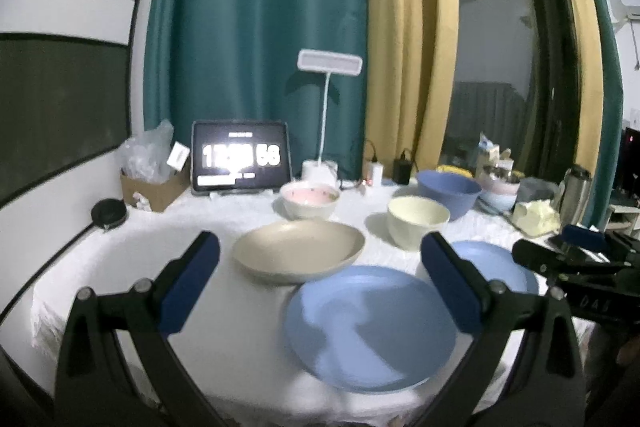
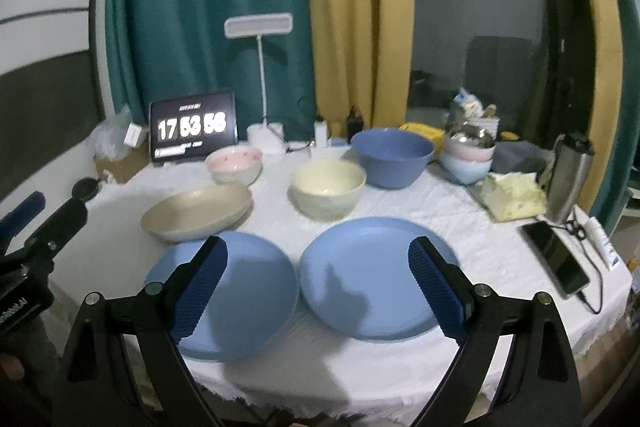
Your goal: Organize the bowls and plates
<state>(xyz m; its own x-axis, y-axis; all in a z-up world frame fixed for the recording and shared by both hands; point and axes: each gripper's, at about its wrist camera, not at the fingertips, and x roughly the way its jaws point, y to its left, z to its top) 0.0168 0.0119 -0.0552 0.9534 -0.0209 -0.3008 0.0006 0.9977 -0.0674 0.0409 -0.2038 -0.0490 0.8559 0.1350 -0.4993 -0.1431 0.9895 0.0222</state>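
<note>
Two blue plates lie side by side at the table's front: the left one [image 2: 240, 291] [image 1: 368, 327] and the right one [image 2: 372, 275] [image 1: 504, 263]. A beige shallow plate [image 2: 196, 211] [image 1: 298, 249] sits behind them at left. A cream bowl [image 2: 328, 187] [image 1: 418, 221], a pink-lined bowl [image 2: 234, 165] [image 1: 308, 199] and a big blue bowl [image 2: 394, 157] [image 1: 448, 191] stand further back. My left gripper [image 1: 320, 263] is open and empty above the front edge. My right gripper [image 2: 318, 267] is open and empty above the blue plates.
A tablet clock [image 2: 192, 131], desk lamp [image 2: 260, 27] and cardboard box [image 1: 152, 187] stand at the back. Stacked bowls [image 2: 466, 157], a yellow cloth [image 2: 512, 197], a steel flask [image 2: 568, 179] and a phone [image 2: 558, 259] crowd the right side of the white-clothed table [image 2: 460, 219].
</note>
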